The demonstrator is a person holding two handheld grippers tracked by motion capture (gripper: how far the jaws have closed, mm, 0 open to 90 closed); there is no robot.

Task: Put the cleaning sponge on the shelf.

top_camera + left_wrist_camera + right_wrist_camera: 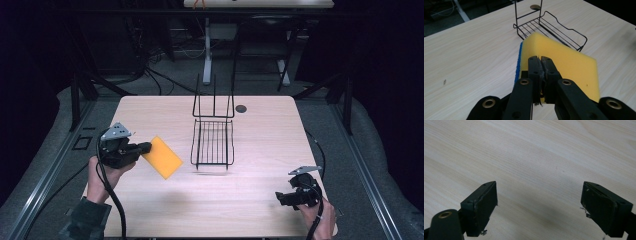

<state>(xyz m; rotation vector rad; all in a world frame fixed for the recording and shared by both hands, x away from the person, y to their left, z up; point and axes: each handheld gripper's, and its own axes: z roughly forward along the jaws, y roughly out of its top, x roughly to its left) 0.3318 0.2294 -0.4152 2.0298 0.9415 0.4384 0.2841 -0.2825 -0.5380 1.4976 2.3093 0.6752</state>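
Observation:
A yellow sponge (162, 157) with a blue scrub side hangs above the left part of the table, tilted, with my left gripper (145, 147) shut on its near edge. In the left gripper view the two jaws (542, 66) press together over the sponge (566, 57), whose blue layer shows along its left edge. A black wire rack (212, 142) stands just right of the sponge at the table's middle, with a tall back frame. My right gripper (280, 199) rests low near the front right edge, open, with bare wood between its jaws (539, 202).
The light wooden table (265, 145) has a dark round hole (241, 108) behind the rack, which the left gripper view shows as a hole (536, 6) beyond the wire rack (554, 27). Dark floor, cables and table legs lie beyond the far edge.

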